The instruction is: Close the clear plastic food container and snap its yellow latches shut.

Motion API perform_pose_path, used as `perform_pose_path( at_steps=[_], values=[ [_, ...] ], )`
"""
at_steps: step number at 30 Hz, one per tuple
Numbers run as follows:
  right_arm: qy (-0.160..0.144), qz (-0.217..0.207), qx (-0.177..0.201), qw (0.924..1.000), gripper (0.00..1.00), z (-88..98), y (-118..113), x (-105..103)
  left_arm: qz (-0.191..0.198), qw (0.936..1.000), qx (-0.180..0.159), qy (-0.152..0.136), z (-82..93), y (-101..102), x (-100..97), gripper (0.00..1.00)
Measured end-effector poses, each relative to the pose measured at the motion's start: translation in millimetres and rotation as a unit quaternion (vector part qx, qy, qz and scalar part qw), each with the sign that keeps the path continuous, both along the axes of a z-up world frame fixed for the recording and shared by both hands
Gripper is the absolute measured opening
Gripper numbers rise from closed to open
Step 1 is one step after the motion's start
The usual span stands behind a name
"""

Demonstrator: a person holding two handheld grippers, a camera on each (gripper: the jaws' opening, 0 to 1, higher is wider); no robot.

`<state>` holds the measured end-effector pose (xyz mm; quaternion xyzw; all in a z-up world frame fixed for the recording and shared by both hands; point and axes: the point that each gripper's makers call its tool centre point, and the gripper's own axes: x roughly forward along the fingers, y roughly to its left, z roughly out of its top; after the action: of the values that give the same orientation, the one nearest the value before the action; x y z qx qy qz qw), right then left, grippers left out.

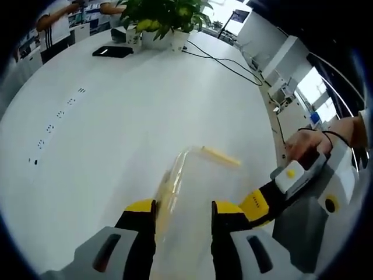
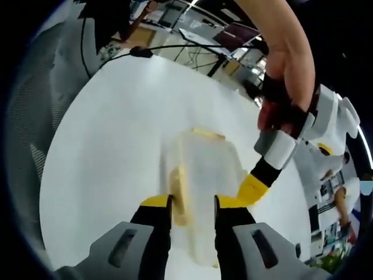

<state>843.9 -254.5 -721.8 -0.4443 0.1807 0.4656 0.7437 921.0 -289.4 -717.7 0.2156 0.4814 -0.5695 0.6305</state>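
Observation:
The clear plastic container (image 2: 204, 166) lies on the white table (image 2: 116, 134), with one yellow latch (image 2: 208, 134) at its far end and another (image 2: 178, 204) at its near end. My right gripper (image 2: 193, 201) has its jaws closed in on that near end, the near latch against the left jaw. The left gripper's yellow tip (image 2: 253, 188) touches the container's right side, a hand behind it. In the left gripper view the blurred container (image 1: 186, 175) runs up from between my left gripper's (image 1: 183, 207) jaws to a yellow latch (image 1: 221, 156). The right gripper (image 1: 280, 186) reaches in beside it.
Potted plants (image 1: 166, 20) and a black flat object (image 1: 112, 51) stand at the far side of the white table (image 1: 105, 128), with a black cable (image 1: 224, 64) trailing to the right edge. People sit beyond the table. A desk with screens stands past the table edge (image 2: 198, 41).

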Motion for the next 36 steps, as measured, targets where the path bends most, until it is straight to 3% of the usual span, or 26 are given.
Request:
perform_pose_path(
  at_steps=[19, 27, 32, 36],
  values=[
    [0.002, 0.001, -0.007, 1.0, 0.22, -1.4, 1, 2, 0.031, 0.9995, 0.006, 0.004, -2.1, 1, 5.6, 0.26],
    [0.008, 0.0, -0.007, 0.9999, 0.21, -1.7, 1, 2, 0.021, 0.9996, 0.013, -0.01, -2.2, -1, 6.3, 0.25],
    [0.013, -0.001, -0.006, 0.9999, 0.21, -1.6, 1, 3, 0.005, 0.9992, 0.018, -0.037, -1.1, -3, 4.6, 0.23],
    [0.017, -0.001, -0.007, 0.9998, 0.21, -1.4, 1, 4, 0.012, 0.9989, 0.02, -0.042, 0.9, -3, 14.1, 0.17]
  ],
)
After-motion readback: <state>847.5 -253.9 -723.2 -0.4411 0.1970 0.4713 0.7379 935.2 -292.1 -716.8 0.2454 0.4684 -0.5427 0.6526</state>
